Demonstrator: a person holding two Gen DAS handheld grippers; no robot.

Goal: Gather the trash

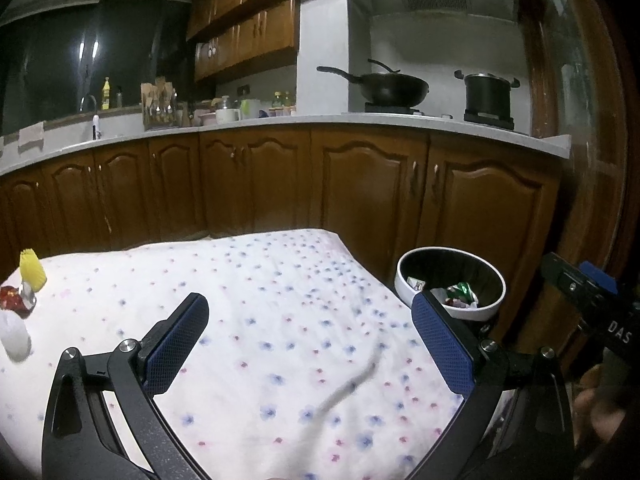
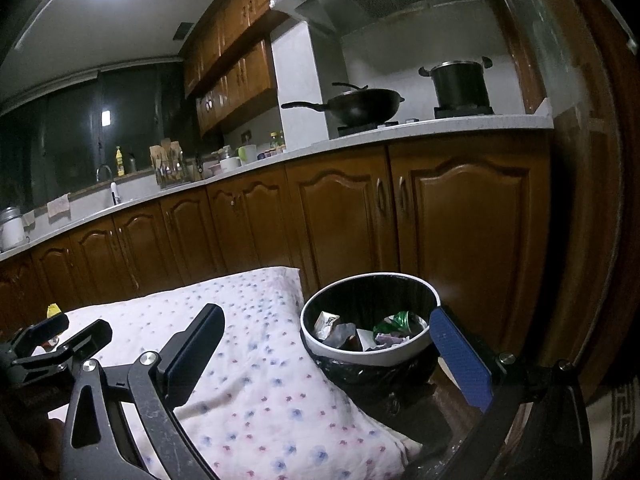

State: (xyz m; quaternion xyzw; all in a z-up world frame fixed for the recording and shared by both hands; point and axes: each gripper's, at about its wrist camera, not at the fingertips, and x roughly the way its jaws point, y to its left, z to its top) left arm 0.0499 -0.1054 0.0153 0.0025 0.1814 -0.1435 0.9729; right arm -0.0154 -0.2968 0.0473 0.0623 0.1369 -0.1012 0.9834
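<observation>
A round trash bin (image 1: 450, 254) with a white rim and black liner stands off the table's right edge; it holds several wrappers (image 1: 460, 292). It also shows in the right wrist view (image 2: 368, 350). At the table's far left lie a yellow crumpled piece (image 1: 32, 265), a red wrapper (image 1: 14, 298) and a white paper ball (image 1: 15, 336). My left gripper (image 1: 310, 314) is open and empty above the floral tablecloth (image 1: 280, 320). My right gripper (image 2: 326, 326) is open and empty, just before the bin, its right finger beside the rim.
Brown kitchen cabinets (image 1: 260, 184) run behind the table under a pale counter (image 1: 360, 120) with a wok (image 1: 384, 88) and a pot (image 1: 488, 96). A wooden door frame (image 1: 560, 80) stands at the right. The left gripper (image 2: 60, 336) shows in the right wrist view.
</observation>
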